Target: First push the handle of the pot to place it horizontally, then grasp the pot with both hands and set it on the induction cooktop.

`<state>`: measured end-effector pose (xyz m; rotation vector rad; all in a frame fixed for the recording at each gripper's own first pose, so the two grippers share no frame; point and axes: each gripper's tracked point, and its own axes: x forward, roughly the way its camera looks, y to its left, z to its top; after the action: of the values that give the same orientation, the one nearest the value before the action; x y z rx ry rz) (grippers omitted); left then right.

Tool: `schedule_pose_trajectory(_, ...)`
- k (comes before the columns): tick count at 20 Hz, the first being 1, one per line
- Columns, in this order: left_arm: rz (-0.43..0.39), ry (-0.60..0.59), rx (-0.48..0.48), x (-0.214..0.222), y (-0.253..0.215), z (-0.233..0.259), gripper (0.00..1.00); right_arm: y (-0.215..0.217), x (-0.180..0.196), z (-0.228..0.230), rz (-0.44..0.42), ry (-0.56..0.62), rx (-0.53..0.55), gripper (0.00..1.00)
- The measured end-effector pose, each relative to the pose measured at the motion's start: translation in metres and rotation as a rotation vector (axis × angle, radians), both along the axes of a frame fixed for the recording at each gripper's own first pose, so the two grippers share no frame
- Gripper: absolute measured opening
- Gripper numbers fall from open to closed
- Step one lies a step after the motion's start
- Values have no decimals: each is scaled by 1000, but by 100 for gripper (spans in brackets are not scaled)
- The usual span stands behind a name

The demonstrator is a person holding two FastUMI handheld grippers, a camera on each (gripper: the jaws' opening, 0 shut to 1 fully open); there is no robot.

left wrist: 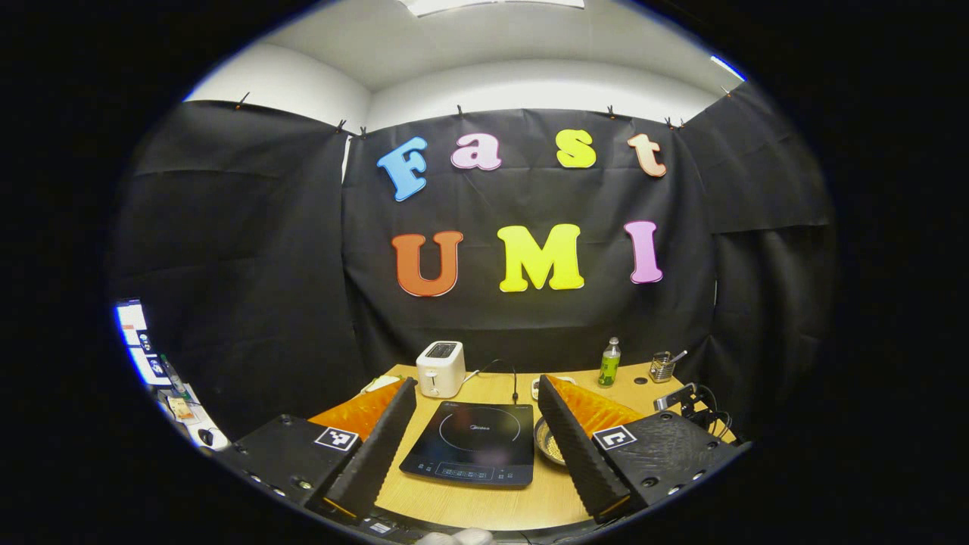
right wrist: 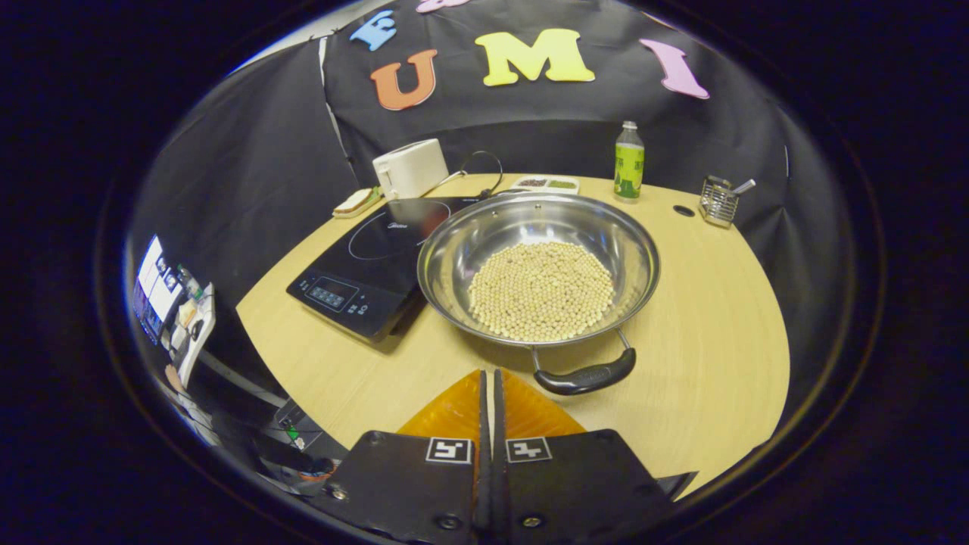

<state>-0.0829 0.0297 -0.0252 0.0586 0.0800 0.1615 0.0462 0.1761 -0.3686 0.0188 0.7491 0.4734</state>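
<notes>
- Judging handling: wide shiny steel pot (right wrist: 539,265) holding a bed of pale beans (right wrist: 540,291) looks rigid, fairly heavy, slick-walled; beans would roll if tipped.
- Pot sits on the wooden table (right wrist: 704,318) just ahead of the right gripper (right wrist: 489,378), touching the black induction cooktop (right wrist: 371,265) to its left.
- Right gripper fingers pressed together, holding nothing; dark looped handle (right wrist: 587,376) lies just ahead-right, the best push point.
- Left gripper (left wrist: 477,405) spread wide, cooktop between its fingers; a sliver of the pot shows by its right finger.

Left gripper view: set back from near table (left wrist: 484,507) edge, facing level toward back wall, cooktop (left wrist: 473,443) centred ahead. Right gripper view: higher, close, tilted down over pot (right wrist: 539,265). Shared: cooktop (right wrist: 371,269), toaster (left wrist: 440,369), bottle (left wrist: 609,363), rack (left wrist: 662,367), part of pot (left wrist: 549,443).
</notes>
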Motion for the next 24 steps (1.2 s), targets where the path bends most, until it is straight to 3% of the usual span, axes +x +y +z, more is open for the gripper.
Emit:
schedule_pose_trajectory(4, 36, 18, -22, 6, -1, 0, 97, -4, 15, -15, -1, 64, 20, 0)
schedule_pose_trajectory(5, 41, 14, -25, 8, -2, 2, 97, -6, 13, -15, 6, 72, 31, 4)
schedule_pose_trajectory(13, 55, 17, -23, 23, -12, 5, 97, -40, 16, -18, 15, 78, -2, 4)
schedule_pose_trajectory(24, 90, 16, -7, 41, -27, 9, 96, -90, 51, -18, 3, 64, -40, 4)
